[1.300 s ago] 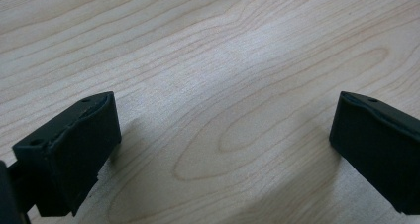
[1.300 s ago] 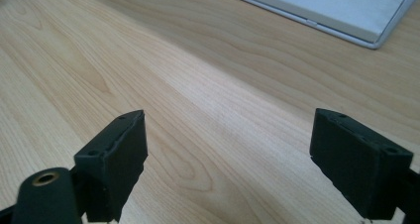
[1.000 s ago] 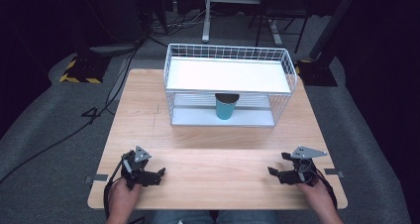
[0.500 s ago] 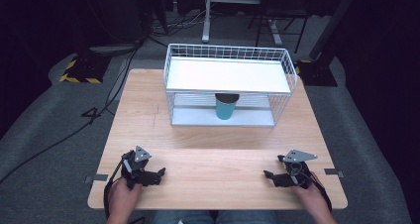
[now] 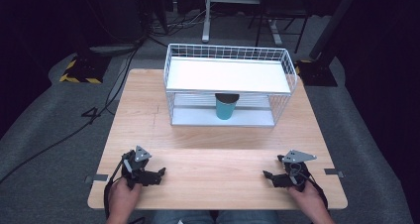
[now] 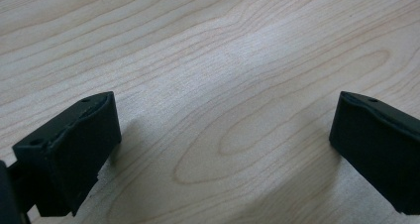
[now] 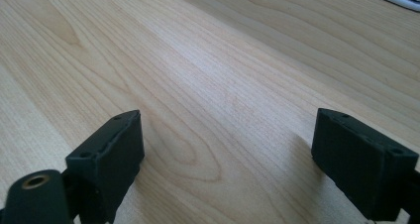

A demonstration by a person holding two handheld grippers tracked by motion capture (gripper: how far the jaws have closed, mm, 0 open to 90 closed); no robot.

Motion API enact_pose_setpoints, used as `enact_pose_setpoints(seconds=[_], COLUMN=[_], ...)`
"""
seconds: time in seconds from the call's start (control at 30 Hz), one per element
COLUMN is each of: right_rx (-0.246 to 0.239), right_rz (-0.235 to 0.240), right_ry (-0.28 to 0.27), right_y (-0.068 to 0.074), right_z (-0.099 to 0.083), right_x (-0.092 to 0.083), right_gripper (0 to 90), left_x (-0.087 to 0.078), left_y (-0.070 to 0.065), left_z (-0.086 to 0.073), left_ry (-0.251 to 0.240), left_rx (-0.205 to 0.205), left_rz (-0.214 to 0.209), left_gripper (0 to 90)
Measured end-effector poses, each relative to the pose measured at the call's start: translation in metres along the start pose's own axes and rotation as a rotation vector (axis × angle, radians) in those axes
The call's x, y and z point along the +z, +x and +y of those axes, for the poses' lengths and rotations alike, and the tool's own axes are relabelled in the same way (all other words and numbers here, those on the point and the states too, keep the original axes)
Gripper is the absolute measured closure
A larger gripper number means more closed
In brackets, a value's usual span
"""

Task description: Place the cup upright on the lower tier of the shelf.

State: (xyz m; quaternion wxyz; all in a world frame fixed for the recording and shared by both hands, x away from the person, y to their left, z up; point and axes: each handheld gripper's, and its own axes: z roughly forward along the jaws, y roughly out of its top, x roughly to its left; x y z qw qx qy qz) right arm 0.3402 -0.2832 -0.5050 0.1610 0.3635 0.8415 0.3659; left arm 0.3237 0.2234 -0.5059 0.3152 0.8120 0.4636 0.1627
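Table: a light wooden table with visible grain ran from the person's edge to the far side; small grey tabs sat at its left and right near corners.
Wire rack: a white wire rack stood at the far middle of the table, with a white shelf board on top and a second white board at its base.
Cup: a teal cup with a dark rim stood upright on the lower board of the rack, under the top shelf, near the middle.
Left gripper: the left gripper lay low over the near left part of the table, held by the person's left hand; its jaws stood wide apart with bare wood between them, holding nothing.
Right gripper: the right gripper lay low over the near right part of the table, held by the right hand; its jaws were likewise spread, with nothing between them.
Separation: the two grippers were well apart, and both were well apart from the rack.
Floor: grey carpet surrounded the table, with dark cables trailing across it at the left.
Room: the background was dark; a yellow-and-black striped base stood at the far left, and white furniture legs stood beyond the rack.
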Motion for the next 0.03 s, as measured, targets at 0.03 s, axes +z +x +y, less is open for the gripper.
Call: enact_pose_setpoints(seconds=[0.03], right_rx=[0.0], right_rz=[0.0], right_ry=[0.0], right_y=[0.0], right_z=[0.0], right_x=[0.0], right_gripper=[13.2], left_x=[0.0], left_y=[0.0], left_z=[0.0], left_ry=[0.0], left_rx=[0.0], left_rz=[0.0], left_gripper=[0.0])
